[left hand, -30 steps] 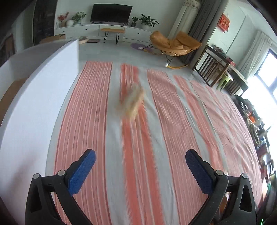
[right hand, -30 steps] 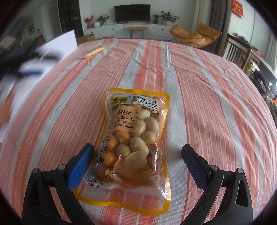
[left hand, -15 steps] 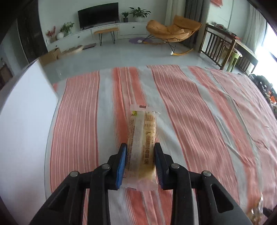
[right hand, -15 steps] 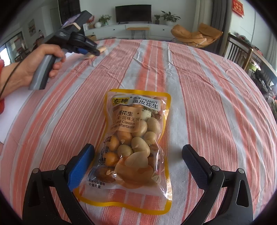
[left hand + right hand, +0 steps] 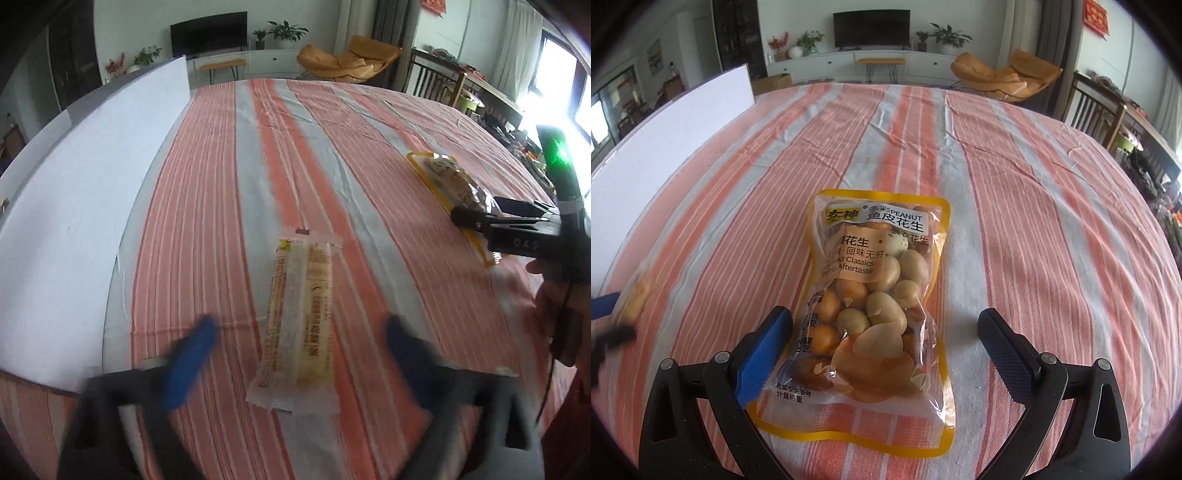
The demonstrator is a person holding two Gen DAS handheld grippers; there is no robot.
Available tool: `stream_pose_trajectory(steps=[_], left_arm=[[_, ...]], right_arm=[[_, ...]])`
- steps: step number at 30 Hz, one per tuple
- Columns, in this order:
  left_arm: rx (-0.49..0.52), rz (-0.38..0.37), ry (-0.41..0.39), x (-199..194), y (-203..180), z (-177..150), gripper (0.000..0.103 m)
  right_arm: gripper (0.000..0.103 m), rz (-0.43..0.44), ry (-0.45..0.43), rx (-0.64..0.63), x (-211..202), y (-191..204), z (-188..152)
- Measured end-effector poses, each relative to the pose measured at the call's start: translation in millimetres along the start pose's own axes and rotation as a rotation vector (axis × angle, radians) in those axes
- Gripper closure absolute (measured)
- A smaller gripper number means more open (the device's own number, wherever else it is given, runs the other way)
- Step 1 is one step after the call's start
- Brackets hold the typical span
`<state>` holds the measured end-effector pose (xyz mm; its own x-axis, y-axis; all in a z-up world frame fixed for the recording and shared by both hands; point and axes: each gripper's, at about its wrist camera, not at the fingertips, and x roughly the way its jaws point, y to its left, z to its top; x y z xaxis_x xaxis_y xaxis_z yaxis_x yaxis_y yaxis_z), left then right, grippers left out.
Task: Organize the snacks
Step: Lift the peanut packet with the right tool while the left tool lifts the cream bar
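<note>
Orange-striped cloth [image 5: 1034, 221] under everything; my left gripper [image 5: 295, 354] is spread wide, blurred, gripping nothing, long cake pack [image 5: 301, 317] flat between its fingers; right gripper [image 5: 886, 350] also wide, empty, peanut bag [image 5: 875, 306] lying between; white board [image 5: 74, 206] at left.

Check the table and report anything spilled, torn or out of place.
Nothing stands out. The long snack bar lies flat and sealed between the open left gripper fingers; the peanut bag lies intact on the striped cloth between the open right gripper fingers.
</note>
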<state>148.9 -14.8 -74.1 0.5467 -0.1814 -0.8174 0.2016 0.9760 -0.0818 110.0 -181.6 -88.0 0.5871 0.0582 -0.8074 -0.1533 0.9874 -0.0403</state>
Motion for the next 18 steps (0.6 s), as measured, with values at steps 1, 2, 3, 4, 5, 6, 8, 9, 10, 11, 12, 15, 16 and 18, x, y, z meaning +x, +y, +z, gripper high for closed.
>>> stream_pose_trajectory(steps=[1,2,3,4,5,6,8,9,10,11,12,15,16,18], left_arm=[[-0.002,0.002,0.003,4.2,1.4,-1.2,0.006],[0.022,0.016,-0.009,4.9,-1.5,-1.7,0.004],[0.044,0.032,-0.007,5.8,-4.1,-4.0,0.002],[0.059,0.041,-0.012,5.4,-6.6,-5.0,0.0],[0.052,0.044,-0.022,3.3,-8.1,-2.7,0.0],[0.051,0.045,-0.02,2.9,-6.9,-1.3,0.0],[0.05,0.044,-0.021,1.8,-6.2,-0.4,0.0],[0.05,0.044,-0.021,2.8,-6.5,1.7,0.0],[0.05,0.044,-0.021,3.8,-6.4,2.8,0.0],[0.05,0.044,-0.021,3.6,-6.2,2.9,0.0],[0.05,0.044,-0.021,3.8,-6.4,2.7,0.0],[0.05,0.044,-0.021,3.7,-6.4,2.7,0.0],[0.049,0.044,-0.021,3.7,-6.4,2.7,0.0],[0.05,0.044,-0.021,3.7,-6.4,2.6,0.0]], right_arm=[[0.002,-0.001,0.0,0.001,-0.1,0.0,-0.1],[0.002,-0.001,0.0,0.002,-0.3,-0.3,-0.4],[0.002,-0.003,0.0,0.005,0.0,-0.7,-0.4],[0.002,-0.005,0.0,0.008,0.0,-1.1,-0.4],[0.002,-0.005,0.0,0.009,-0.2,-1.5,-0.8],[0.002,-0.006,0.0,0.01,-0.2,-1.8,-1.0],[0.002,-0.007,0.0,0.011,-0.6,-2.2,-1.5],[0.002,-0.006,0.0,0.011,-0.7,-2.3,-1.5],[0.002,-0.006,0.0,0.011,-0.6,-2.2,-1.5],[0.001,-0.006,0.0,0.011,-0.6,-2.2,-1.5],[0.001,-0.006,0.0,0.011,-0.7,-2.2,-1.5],[0.001,-0.007,0.0,0.01,-0.6,-2.3,-1.5],[0.001,-0.006,0.0,0.01,-0.6,-2.3,-1.5],[0.001,-0.006,0.0,0.01,-0.6,-2.4,-1.5]])
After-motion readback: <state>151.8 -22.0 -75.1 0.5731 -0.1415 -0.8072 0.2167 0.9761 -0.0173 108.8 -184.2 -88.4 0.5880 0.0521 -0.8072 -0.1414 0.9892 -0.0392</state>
